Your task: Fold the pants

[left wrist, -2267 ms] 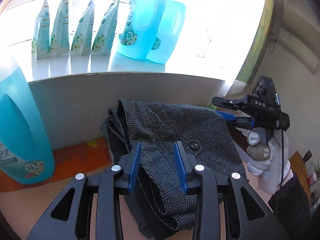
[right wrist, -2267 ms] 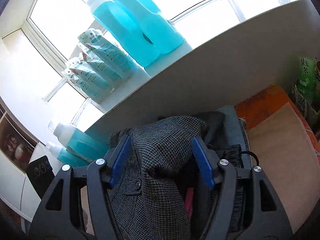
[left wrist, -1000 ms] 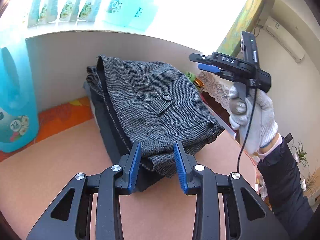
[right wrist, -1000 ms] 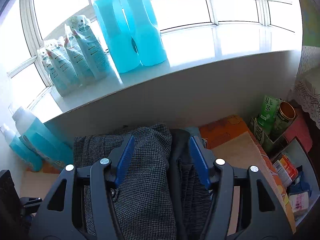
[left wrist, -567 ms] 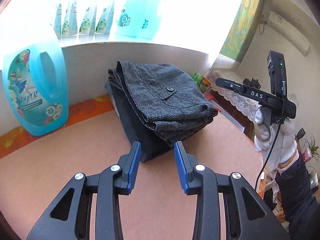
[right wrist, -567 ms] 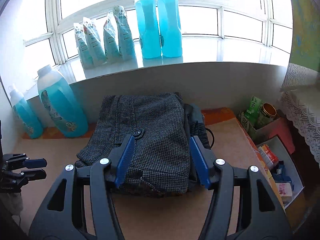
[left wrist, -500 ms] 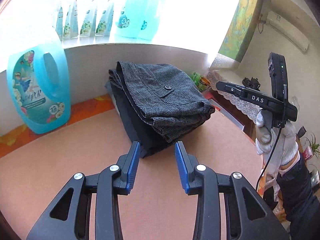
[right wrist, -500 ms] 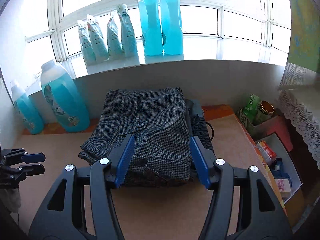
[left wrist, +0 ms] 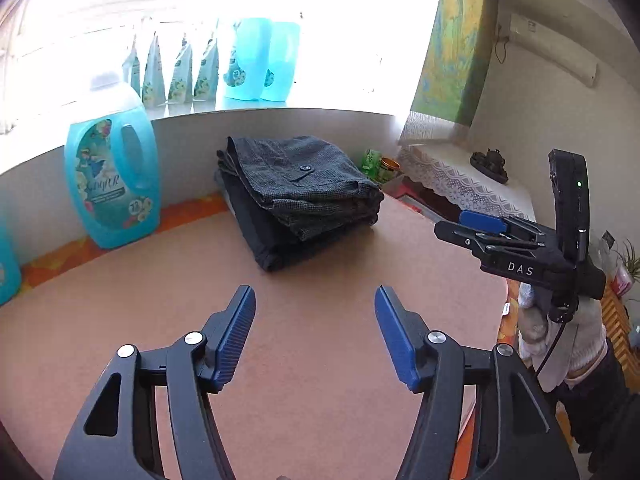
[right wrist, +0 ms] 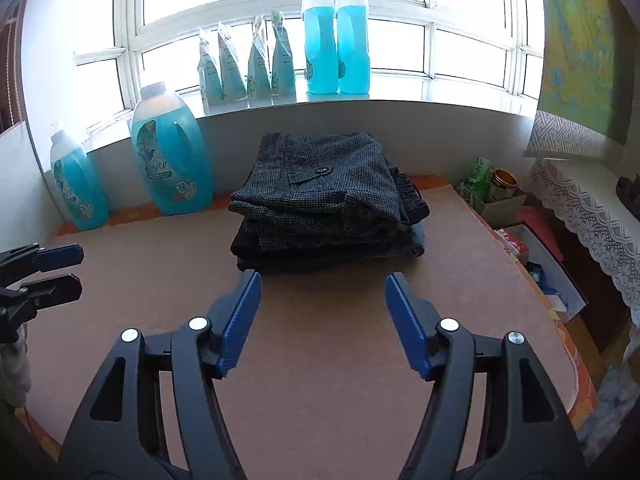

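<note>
Grey checked pants (left wrist: 304, 186) lie folded on top of a pile of dark folded clothes (left wrist: 260, 236) at the far side of the brown table (left wrist: 312, 360). The pants also show in the right wrist view (right wrist: 324, 188). My left gripper (left wrist: 315, 320) is open and empty, held back over the table, well short of the pile. My right gripper (right wrist: 323, 304) is open and empty, just in front of the pile. It shows from the side in the left wrist view (left wrist: 476, 224), and the left gripper shows at the left edge of the right wrist view (right wrist: 52, 270).
Blue detergent bottles (right wrist: 172, 160) stand against the wall left of the pile. More bottles and pouches (right wrist: 280, 60) line the windowsill. Boxes and tins (right wrist: 492, 188) sit off the table's right edge, beside a lace-covered shelf (right wrist: 580, 200).
Both grippers have drawn back from the pants pile, which stays folded on the pile. The pants now look smaller and farther away in both views.
</note>
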`<state>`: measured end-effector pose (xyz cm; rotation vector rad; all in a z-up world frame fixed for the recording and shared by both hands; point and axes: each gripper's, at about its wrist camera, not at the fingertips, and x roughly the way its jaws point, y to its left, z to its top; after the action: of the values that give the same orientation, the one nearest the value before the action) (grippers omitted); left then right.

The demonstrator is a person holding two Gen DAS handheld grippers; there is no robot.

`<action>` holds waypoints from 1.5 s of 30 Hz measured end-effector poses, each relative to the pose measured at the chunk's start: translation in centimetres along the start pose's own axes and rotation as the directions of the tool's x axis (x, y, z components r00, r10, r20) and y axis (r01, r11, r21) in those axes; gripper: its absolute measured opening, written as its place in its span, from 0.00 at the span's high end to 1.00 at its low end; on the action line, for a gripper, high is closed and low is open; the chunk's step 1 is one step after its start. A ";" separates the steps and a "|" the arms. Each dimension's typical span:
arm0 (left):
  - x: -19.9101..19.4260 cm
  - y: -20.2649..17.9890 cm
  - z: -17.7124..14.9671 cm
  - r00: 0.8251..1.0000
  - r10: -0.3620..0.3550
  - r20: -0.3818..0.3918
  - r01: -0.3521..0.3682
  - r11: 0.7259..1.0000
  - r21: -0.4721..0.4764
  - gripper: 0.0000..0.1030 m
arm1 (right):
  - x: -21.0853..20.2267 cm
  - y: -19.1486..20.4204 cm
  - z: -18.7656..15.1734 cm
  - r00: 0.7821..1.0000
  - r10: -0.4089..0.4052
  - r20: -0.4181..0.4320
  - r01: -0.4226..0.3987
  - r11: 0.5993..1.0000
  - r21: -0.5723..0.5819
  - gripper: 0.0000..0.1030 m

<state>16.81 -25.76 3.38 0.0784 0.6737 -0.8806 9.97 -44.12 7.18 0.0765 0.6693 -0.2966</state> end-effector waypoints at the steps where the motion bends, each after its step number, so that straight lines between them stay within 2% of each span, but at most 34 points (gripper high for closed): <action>1: -0.5 -0.1 -0.5 1.000 0.004 0.006 -0.004 1.000 0.001 0.38 | -0.8 0.3 -0.6 1.000 -0.004 0.004 0.004 1.000 -0.001 0.27; 4: -1.5 -0.4 -1.8 1.000 -0.004 0.003 0.004 1.000 -0.008 0.34 | -3.0 1.2 -2.1 1.000 -0.005 0.011 0.005 1.000 0.004 0.24; 6: -2.2 -0.5 -2.7 1.000 -0.004 0.002 0.004 1.000 -0.018 0.33 | -4.3 1.9 -3.0 0.999 -0.023 0.025 0.023 1.000 0.000 0.15; 9: -3.1 -0.8 -3.9 1.000 0.018 0.001 -0.018 1.000 -0.015 0.32 | -6.1 3.1 -4.1 0.998 -0.046 0.048 0.047 0.999 -0.024 0.15; 12: -4.0 -1.1 -5.0 0.999 0.040 0.007 -0.039 0.999 -0.020 0.32 | -7.5 3.9 -5.2 0.998 -0.035 0.058 0.036 0.999 -0.012 0.14; 17: -5.7 -1.8 -6.7 0.995 0.093 0.043 -0.093 0.996 -0.003 0.23 | -8.9 5.0 -6.7 0.994 -0.071 0.085 0.071 0.997 0.001 0.13; 21: -6.7 -2.2 -7.8 0.991 0.120 0.063 -0.120 0.993 -0.007 0.23 | -9.9 5.6 -7.7 0.992 -0.068 0.109 0.065 0.997 0.027 0.04; 25: -7.6 -2.3 -8.8 0.989 0.123 0.085 -0.120 0.992 -0.038 0.23 | -10.5 6.1 -8.5 0.987 -0.094 0.130 0.089 0.995 0.047 0.04; 30: -7.5 -2.1 -9.9 0.990 0.124 0.067 -0.120 0.991 -0.057 0.21 | -10.4 5.8 -9.4 0.990 -0.085 0.117 0.075 0.993 0.086 0.04; 45: -8.2 -2.1 -10.3 0.976 0.209 0.062 -0.205 0.977 -0.063 0.21 | -10.3 5.1 -9.4 0.989 -0.090 0.120 0.080 0.993 0.090 0.04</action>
<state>6.32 -18.03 0.32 0.0668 0.6138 -0.6606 -1.80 -35.13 6.06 0.1100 0.5375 -0.4090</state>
